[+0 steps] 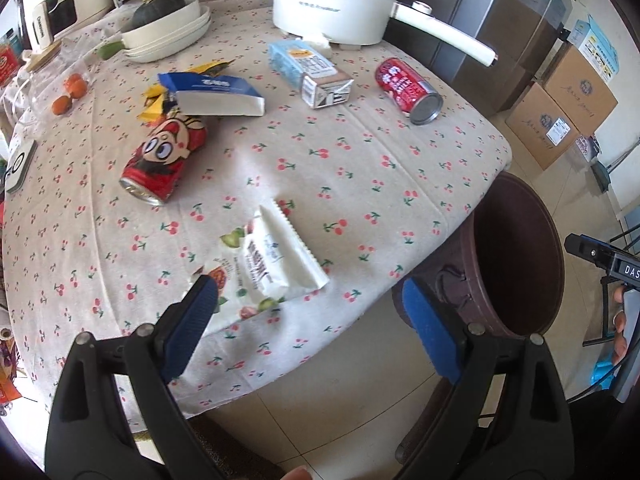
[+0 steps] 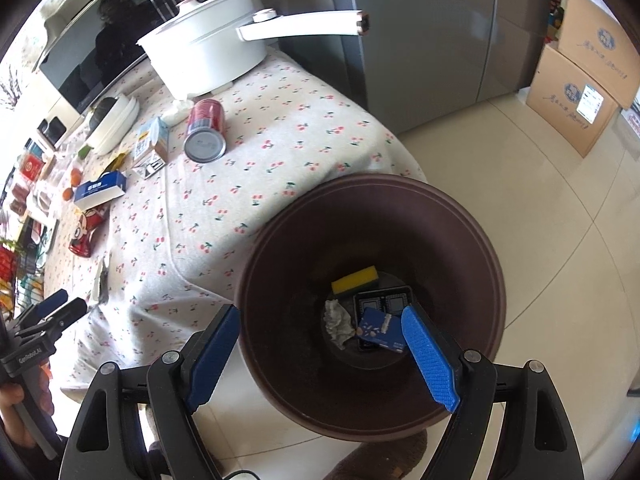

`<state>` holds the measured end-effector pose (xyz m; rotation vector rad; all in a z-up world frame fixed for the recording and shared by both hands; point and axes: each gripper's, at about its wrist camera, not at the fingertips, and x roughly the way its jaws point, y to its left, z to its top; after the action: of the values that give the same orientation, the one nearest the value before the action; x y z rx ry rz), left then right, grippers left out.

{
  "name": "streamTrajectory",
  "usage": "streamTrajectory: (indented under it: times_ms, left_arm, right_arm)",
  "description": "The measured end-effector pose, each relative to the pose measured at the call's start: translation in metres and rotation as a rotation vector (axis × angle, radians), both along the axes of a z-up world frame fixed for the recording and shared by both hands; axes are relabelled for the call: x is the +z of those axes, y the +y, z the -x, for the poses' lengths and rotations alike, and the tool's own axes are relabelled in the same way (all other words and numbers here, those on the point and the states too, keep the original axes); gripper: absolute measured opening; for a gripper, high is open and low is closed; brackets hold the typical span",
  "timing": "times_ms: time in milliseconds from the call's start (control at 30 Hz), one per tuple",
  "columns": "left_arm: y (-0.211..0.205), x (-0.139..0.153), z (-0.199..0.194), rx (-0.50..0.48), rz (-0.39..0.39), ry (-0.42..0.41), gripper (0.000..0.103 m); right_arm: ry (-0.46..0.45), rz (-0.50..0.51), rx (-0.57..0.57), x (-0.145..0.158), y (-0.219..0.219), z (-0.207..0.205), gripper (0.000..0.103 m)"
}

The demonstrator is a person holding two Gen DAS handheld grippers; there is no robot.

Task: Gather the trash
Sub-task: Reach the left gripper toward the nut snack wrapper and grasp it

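Observation:
A brown bin (image 2: 372,232) stands on the floor beside the table and holds a yellow sponge (image 2: 355,280), a crumpled tissue (image 2: 338,322), a black tray and a blue packet (image 2: 380,330). My right gripper (image 2: 320,352) hangs open above the bin with nothing between its fingers. My left gripper (image 1: 312,320) is open over the table's near edge, just short of a white snack wrapper (image 1: 280,264). Further back on the table lie a cartoon can (image 1: 164,160), a blue-white box (image 1: 216,94), a milk carton (image 1: 310,72) and a red can (image 1: 408,86).
A cherry-print cloth covers the table (image 1: 360,168). At the back stand a white pot (image 1: 336,0) with a long handle, stacked white dishes (image 1: 168,36) and small oranges (image 1: 70,92). Cardboard boxes (image 2: 580,80) and a grey fridge (image 2: 420,40) stand beyond the tiled floor.

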<state>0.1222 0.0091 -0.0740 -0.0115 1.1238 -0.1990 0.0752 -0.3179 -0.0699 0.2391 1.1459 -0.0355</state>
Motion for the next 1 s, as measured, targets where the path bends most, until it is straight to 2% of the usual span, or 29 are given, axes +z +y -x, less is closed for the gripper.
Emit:
streamTrajectory:
  times_ms: [167,300,433,600,733,900,1000]
  left_arm:
    - [0.04,0.0,0.0,0.086,0.043,0.029,0.093]
    - [0.066,-0.001,-0.001,0.137,0.107,0.052,0.093]
    - [0.074,-0.009,-0.004,0.132,0.124,0.089,0.093]
    - [0.058,-0.024,-0.011,0.084,0.18,0.157,0.093]
    - [0.037,-0.03,-0.017,0.009,0.159,0.172,0.093]
    - [0.019,-0.039,-0.022,-0.052,0.041,0.169,0.093]
    - [0.018,-0.046,-0.028,-0.042,0.005,0.172,0.084]
  right_arm:
    - [0.003,0.0,0.024,-0.001,0.015,-0.007,0.085]
    - [0.009,0.003,0.036,-0.003,0.025,-0.011,0.085]
    - [0.006,0.006,0.048,-0.002,0.031,-0.012,0.085]
    - [0.017,0.009,0.048,-0.006,0.032,-0.015,0.085]
    - [0.019,0.01,0.049,-0.006,0.032,-0.014,0.085]
    - [0.022,0.009,0.041,-0.007,0.029,-0.013,0.085]
    - [0.027,0.01,0.032,-0.008,0.025,-0.012,0.085]
